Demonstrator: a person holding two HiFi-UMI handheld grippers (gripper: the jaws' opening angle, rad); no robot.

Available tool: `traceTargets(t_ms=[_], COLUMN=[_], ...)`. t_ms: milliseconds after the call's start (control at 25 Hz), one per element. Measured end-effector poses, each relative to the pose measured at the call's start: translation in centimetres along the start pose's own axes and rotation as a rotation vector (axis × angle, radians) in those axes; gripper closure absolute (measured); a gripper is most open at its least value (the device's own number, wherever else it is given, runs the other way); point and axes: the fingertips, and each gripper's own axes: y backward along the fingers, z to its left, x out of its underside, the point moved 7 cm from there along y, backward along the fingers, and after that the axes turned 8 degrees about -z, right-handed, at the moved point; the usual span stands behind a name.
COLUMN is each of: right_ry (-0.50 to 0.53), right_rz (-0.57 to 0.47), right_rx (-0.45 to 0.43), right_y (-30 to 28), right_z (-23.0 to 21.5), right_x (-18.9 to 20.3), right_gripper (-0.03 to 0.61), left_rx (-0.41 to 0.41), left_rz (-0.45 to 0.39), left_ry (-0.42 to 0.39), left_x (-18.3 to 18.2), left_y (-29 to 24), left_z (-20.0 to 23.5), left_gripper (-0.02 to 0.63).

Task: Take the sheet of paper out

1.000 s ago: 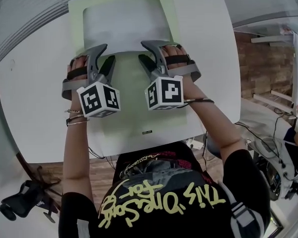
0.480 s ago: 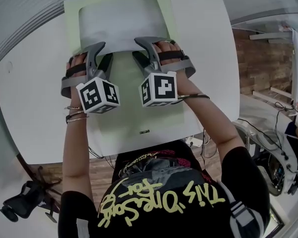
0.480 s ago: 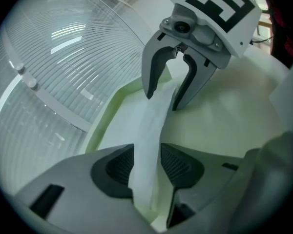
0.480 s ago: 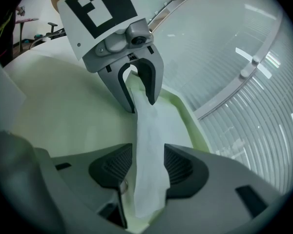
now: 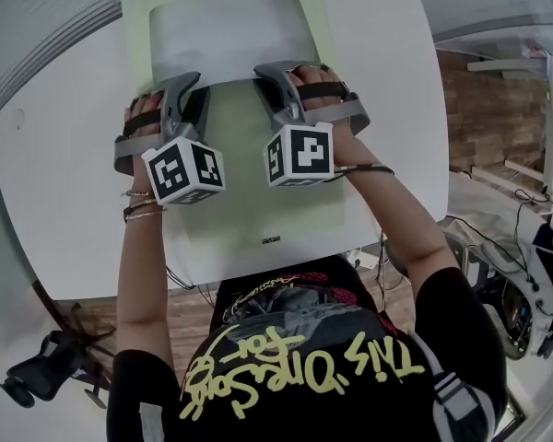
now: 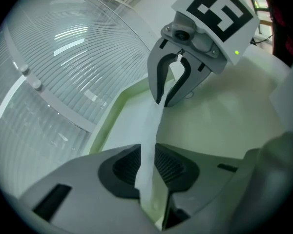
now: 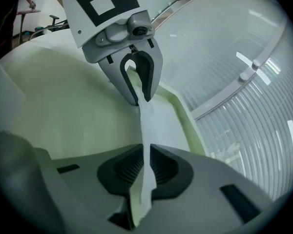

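Note:
A white sheet of paper (image 5: 226, 35) sticks out of the far end of a pale green folder (image 5: 258, 182) lying on the white table (image 5: 64, 173). Both grippers reach over the folder to the sheet's near edge. My left gripper (image 5: 189, 86) is closing, and in the left gripper view the sheet (image 6: 154, 126) stands pinched between its dark pads (image 6: 124, 167). My right gripper (image 5: 272, 72) is closing too. The right gripper view shows its own pads (image 7: 168, 169) pressed on the sheet (image 7: 147, 126), with the other gripper (image 7: 139, 96) gripping the same edge further along.
The table's far edge meets a glass wall with slatted blinds (image 6: 49, 82). A dark chair base (image 5: 37, 376) stands on the floor at the lower left. Cables and desks (image 5: 516, 274) crowd the right side. The person's torso fills the near side.
Both pairs of jaws have narrowed from wide open onto the sheet's near edge. The hands have hardly shifted.

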Motion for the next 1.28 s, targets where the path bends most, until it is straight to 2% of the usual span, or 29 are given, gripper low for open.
traceTargets(t_ms=[120,360,560,840,1120,1280], right_ry=[0.025,0.031,0.029,0.037,0.046,0.043], right_rz=[0.006,0.009,0.005,-0.008,-0.014,-0.025], right_rx=[-0.002,0.006,-0.004,-0.017,-0.020,-0.026], right_y=[-0.1,0.2,1.1,2.0,2.4,3.5], right_z=[0.0,0.9,0.0,-1.0,-0.1,0.1], right_x=[-0.2,-2.7,0.4,1.9,1.0,0.7], right_gripper=[0.556,0.569,0.571,0.571,0.571,0.571], left_rx=[-0.002,-0.004,0.004,0.000,-0.015,-0.017], left_rz=[0.003,-0.004,0.007,0.007,0.025,0.015], left_ry=[-0.003,-0.010,-0.030,-0.037,-0.048,-0.014], left_x=[0.3,1.8,-0.8,-2.9,-2.5,-3.1], left_y=[0.2,2.9,0.6,0.3,1.3,2.3], left_z=[0.1,0.0,-0.6,0.0,-0.8,-0.9], left_gripper=[0.544,0.575,0.597,0.606,0.607,0.607])
